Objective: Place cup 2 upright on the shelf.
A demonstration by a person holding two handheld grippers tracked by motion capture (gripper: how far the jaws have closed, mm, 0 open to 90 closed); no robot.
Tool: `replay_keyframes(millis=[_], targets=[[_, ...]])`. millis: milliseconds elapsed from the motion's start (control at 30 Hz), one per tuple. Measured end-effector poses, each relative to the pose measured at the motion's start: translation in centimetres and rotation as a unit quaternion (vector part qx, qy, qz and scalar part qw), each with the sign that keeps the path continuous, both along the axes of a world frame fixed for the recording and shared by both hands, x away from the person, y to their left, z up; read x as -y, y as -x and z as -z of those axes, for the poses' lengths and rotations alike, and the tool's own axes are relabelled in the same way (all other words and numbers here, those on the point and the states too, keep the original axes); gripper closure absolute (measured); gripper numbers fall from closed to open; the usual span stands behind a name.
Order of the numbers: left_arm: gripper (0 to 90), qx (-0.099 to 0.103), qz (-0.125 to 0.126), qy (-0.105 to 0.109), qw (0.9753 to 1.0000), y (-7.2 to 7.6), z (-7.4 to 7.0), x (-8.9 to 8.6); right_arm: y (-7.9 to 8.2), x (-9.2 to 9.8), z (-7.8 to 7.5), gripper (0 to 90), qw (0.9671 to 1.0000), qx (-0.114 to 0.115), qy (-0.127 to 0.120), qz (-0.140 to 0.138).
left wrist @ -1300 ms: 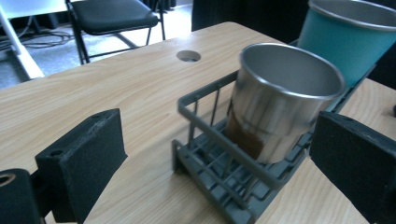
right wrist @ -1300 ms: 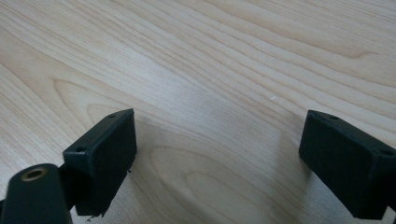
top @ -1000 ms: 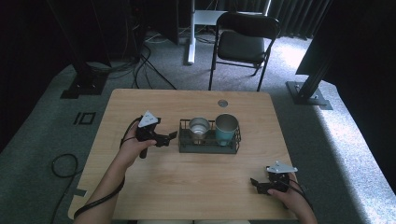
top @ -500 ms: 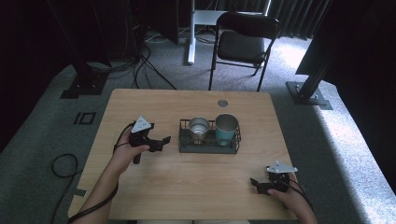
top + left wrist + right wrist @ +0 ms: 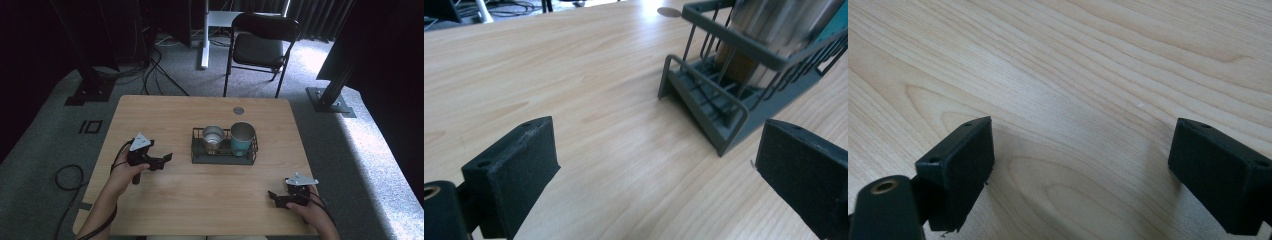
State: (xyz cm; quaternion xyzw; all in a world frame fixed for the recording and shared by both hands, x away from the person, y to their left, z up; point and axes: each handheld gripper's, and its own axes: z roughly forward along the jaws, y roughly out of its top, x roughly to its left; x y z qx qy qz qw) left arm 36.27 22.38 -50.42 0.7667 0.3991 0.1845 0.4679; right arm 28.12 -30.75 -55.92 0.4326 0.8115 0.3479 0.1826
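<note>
Left gripper (image 5: 167,157) open beside wire rack (image 5: 223,156), steel cup (image 5: 774,25) close-up, right gripper (image 5: 272,196) open

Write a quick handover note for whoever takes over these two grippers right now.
Left gripper: open, empty, off the table, pointing at the wire rack from its left.
Right gripper: open, empty, low over the table's near right corner.
The rack sits mid-table with a steel cup and a teal cup upright inside.
Done: nothing visibly grasped or removed.
Left: probably take hold of the rack or a cup; the left gripper is nearer.
</note>
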Motion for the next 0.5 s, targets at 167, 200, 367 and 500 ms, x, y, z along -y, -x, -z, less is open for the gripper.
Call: replay_keyframes(millis=[167, 200, 367, 500], targets=[[4.0, -0.005, -0.006, -0.001, 1.0000, 0.8, 0.5, -0.8, 0.0, 0.0, 0.0, 10.7, 1.0000, 0.000, 0.000, 0.000], [4.0, -0.006, -0.008, -0.002, 1.0000, 1.0, 0.6, -0.9, 0.0, 0.0, 0.0, 10.7, 1.0000, 0.000, 0.000, 0.000], [4.0, -0.010, -0.017, -0.007, 0.9998, 1.8, 1.2, -1.7, 0.0, 0.0, 0.0, 10.7, 1.0000, 0.000, 0.000, 0.000], [4.0, -0.012, -0.023, -0.013, 0.9996, 2.5, 1.6, -2.3, 0.0, 0.0, 0.0, 10.7, 1.0000, 0.000, 0.000, 0.000]])
